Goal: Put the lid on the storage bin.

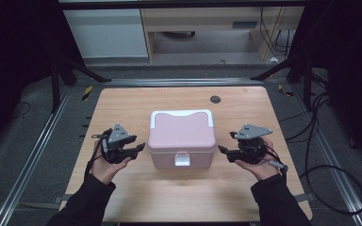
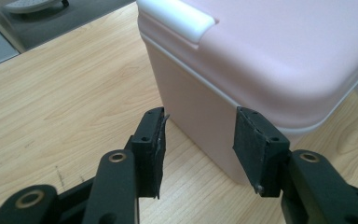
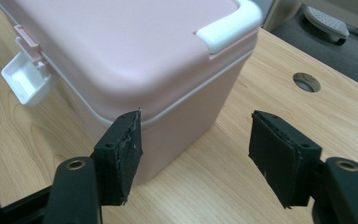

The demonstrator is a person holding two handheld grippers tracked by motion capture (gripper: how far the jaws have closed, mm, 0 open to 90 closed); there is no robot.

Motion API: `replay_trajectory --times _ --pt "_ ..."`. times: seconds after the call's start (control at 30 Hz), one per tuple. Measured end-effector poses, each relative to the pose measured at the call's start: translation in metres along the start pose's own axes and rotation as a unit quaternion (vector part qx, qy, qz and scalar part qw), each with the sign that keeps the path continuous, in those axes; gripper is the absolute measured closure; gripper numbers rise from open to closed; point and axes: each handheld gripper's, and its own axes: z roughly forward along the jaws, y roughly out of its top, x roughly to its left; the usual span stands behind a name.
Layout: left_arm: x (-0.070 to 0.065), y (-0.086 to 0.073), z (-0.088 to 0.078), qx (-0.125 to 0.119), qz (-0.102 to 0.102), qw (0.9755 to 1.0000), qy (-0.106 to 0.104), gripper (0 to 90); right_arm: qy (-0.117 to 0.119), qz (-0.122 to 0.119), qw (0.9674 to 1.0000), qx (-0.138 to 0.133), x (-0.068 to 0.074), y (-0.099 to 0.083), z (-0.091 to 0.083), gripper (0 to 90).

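Your left gripper (image 1: 139, 147): jaws apart, pointing right, held in your left hand (image 1: 104, 167). Your right gripper (image 1: 221, 149): jaws apart, pointing left, in your right hand (image 1: 260, 167).

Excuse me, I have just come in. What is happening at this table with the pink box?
A person holds a two-jaw gripper in each hand, one on each side of a closed pink box in the middle of the wooden table. The left gripper and the right gripper are both open and hold nothing. Neither touches the box. Its white latch faces the person and sticks out in the right gripper view.
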Motion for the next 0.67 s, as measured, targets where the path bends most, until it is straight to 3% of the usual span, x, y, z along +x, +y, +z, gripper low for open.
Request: replay_trajectory --times 0.1,0.27,0.3,0.53,0.57,0.6,0.63,0.67 --pt "0.009 -0.005 0.003 0.007 -0.014 0.9998 0.009 52.9 -0.013 0.021 0.9995 -0.016 -0.011 -0.003 -0.012 32.7" --pt "0.022 -0.013 0.006 0.013 -0.033 0.9991 0.022 51.1 -0.034 0.046 0.9982 -0.018 -0.026 -0.013 -0.016 27.4" --pt "0.028 -0.019 0.01 0.02 -0.042 0.9985 0.029 50.3 -0.044 0.061 0.997 -0.015 -0.033 -0.021 -0.015 24.5" --pt "0.047 -0.037 0.024 0.044 -0.07 0.9956 0.043 45.8 -0.077 0.098 0.992 0.019 -0.054 -0.046 -0.004 18.4" --pt "0.05 -0.04 0.026 0.049 -0.073 0.9951 0.044 44.4 -0.088 0.108 0.9898 0.033 -0.061 -0.056 0.0 16.6" --pt "0.052 -0.043 0.028 0.054 -0.075 0.9946 0.046 44.4 -0.088 0.108 0.9898 0.033 -0.061 -0.056 0.0 16.6" --pt "0.057 -0.049 0.032 0.064 -0.079 0.9934 0.053 43.3 -0.1 0.118 0.987 0.043 -0.066 -0.066 0.002 16.2" --pt "0.057 -0.049 0.032 0.064 -0.079 0.9934 0.053 42.7 -0.1 0.118 0.987 0.043 -0.066 -0.066 0.002 16.2"
